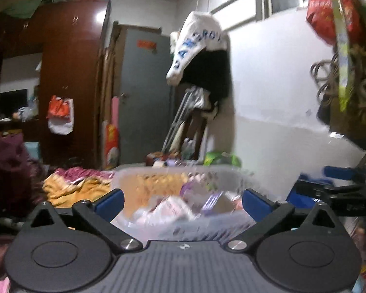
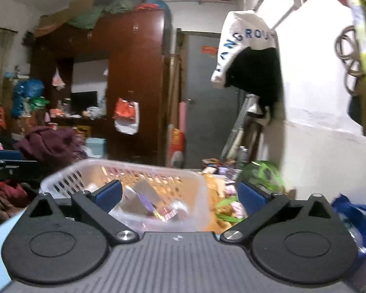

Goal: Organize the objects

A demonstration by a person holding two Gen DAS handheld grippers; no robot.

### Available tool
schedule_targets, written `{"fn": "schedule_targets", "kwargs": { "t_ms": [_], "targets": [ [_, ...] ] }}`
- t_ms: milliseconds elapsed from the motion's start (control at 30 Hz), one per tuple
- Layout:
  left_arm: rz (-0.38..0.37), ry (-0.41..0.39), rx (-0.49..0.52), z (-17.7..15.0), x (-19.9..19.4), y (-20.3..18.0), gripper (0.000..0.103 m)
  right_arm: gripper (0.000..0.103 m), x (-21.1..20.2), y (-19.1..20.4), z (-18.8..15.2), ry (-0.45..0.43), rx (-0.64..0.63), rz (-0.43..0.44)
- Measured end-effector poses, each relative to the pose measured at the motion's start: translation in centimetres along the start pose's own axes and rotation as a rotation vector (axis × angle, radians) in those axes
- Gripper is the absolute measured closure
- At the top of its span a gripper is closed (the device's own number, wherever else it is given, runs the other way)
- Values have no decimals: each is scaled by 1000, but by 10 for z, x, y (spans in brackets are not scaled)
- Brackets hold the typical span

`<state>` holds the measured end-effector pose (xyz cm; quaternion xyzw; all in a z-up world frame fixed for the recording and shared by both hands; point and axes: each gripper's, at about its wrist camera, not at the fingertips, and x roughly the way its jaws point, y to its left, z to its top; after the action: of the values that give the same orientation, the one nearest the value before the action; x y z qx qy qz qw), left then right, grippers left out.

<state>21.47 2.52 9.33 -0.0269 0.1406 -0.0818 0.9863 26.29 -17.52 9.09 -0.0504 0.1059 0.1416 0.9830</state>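
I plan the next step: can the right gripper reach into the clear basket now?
Probably yes. The right gripper is open and empty, the clear basket sits just ahead with its top uncovered, and nothing stands between them.

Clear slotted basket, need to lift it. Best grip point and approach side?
Take the basket by its rim, one gripper on each short end, coming in from the sides. The flared lip runs all round above thin slotted walls, and loose packets fill the inside, so a reach from above would likely hit them. Left gripper and right gripper both stand open, holding nothing.
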Motion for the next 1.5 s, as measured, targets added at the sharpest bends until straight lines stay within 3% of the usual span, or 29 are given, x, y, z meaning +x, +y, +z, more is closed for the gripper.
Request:
{"fn": "schedule_targets", "kwargs": {
  "t_ms": [167, 333, 500, 867, 1500],
  "targets": [
    [31, 25, 43, -7, 1, -9, 0, 0, 5, -11, -11, 88, 66, 86],
    [17, 37, 31, -10, -13, -7, 0, 0, -1, -16, -17, 87, 75, 81],
    [36, 52, 50, -15, -16, -10, 0, 0, -8, -18, -21, 103, 94, 137],
    [67, 96, 57, -22, -13, -10, 0, 0, -12, -6, -28, 101, 45, 127],
    [95, 111, 61, -28, -17, -13, 0, 0, -16, -13, -31, 93, 85, 127]
  ]
}}
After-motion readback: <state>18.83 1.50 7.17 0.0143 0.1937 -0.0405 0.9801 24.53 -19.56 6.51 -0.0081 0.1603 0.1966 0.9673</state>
